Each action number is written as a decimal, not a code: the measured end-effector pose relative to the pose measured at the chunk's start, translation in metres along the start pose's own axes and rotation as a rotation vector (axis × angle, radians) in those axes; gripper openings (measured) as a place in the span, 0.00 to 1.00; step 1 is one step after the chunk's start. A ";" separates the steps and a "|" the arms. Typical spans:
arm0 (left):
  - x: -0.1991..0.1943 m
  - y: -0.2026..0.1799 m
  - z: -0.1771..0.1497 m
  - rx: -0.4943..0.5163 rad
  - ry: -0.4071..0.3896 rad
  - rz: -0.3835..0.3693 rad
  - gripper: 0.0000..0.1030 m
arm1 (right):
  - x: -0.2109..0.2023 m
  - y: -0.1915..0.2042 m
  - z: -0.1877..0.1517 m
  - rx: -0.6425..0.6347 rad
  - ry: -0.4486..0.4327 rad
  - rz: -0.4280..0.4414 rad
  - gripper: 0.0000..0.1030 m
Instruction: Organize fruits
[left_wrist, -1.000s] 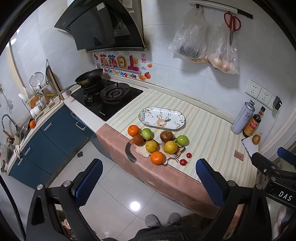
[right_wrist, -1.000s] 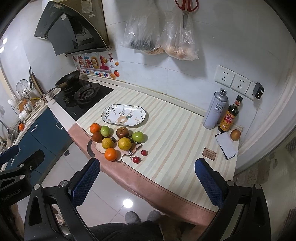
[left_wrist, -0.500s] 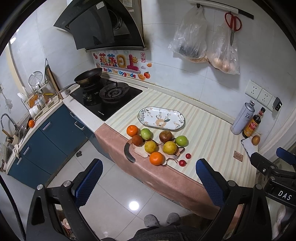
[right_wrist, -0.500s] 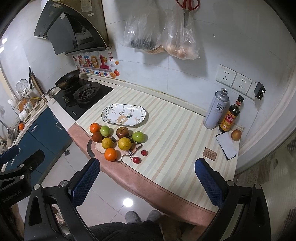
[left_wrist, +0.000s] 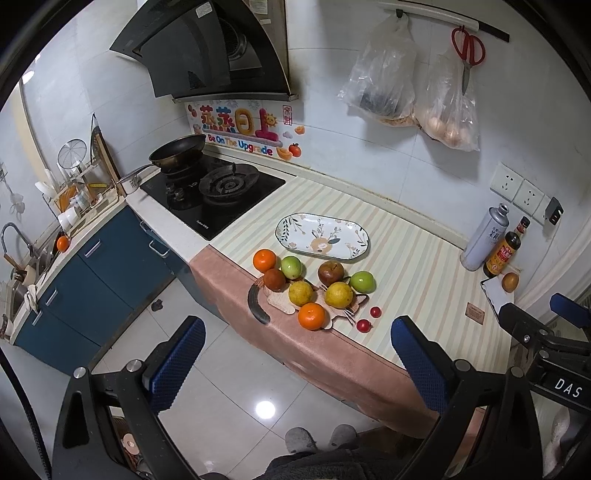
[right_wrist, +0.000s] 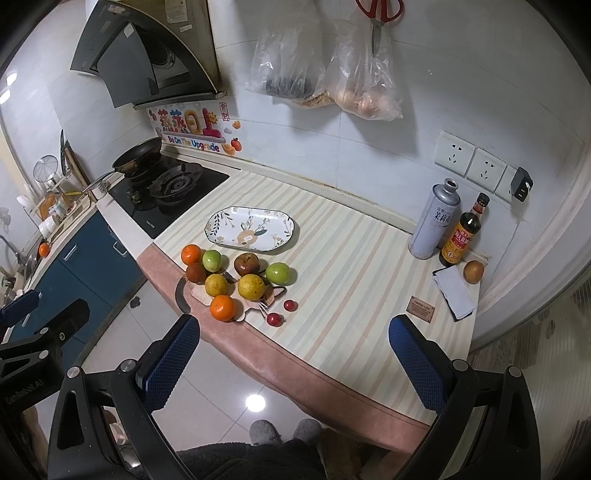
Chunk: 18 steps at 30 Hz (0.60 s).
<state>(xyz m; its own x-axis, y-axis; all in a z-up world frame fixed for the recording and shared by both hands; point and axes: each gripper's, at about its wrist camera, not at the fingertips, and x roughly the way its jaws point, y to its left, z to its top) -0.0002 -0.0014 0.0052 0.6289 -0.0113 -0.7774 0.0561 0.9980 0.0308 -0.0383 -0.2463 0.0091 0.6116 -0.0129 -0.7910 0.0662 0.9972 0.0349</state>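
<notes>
Several fruits cluster near the counter's front edge: two oranges (left_wrist: 312, 315) (right_wrist: 222, 307), two yellow citrus (right_wrist: 251, 287), two green apples (left_wrist: 362, 281) (right_wrist: 277, 273), two brown pears (right_wrist: 246, 263) and two small red fruits (right_wrist: 273, 319). Some lie on a small cat-shaped board (left_wrist: 280, 302). Behind them sits an empty oval patterned plate (left_wrist: 322, 237) (right_wrist: 250, 229). My left gripper (left_wrist: 295, 363) hangs open over the floor, short of the counter. My right gripper (right_wrist: 291, 363) is open too, above the counter edge, holding nothing.
A gas hob (left_wrist: 214, 188) with a frying pan (left_wrist: 177, 151) lies left of the striped mat (right_wrist: 351, 266). A spray can (right_wrist: 436, 218), sauce bottle (right_wrist: 461, 236), brown fruit (right_wrist: 473, 271) and notepad stand at the right. Bags and scissors hang on the wall. A person's slippers (left_wrist: 317, 437) show below.
Both views have shifted slightly; the fruits and plate have not moved. Both grippers stay open and empty.
</notes>
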 end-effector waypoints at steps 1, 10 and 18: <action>0.000 0.000 0.000 0.001 0.000 0.000 1.00 | 0.000 0.000 0.000 0.001 -0.001 0.001 1.00; 0.000 0.001 0.000 0.000 0.000 -0.004 1.00 | -0.003 0.000 -0.001 0.001 -0.005 0.013 1.00; 0.000 0.003 0.001 -0.001 -0.001 -0.004 1.00 | -0.004 0.002 -0.002 0.007 -0.005 0.018 1.00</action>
<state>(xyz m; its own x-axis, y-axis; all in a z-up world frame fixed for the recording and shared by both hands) 0.0008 0.0012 0.0064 0.6295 -0.0149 -0.7769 0.0574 0.9980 0.0273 -0.0421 -0.2446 0.0109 0.6165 0.0048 -0.7873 0.0603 0.9968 0.0533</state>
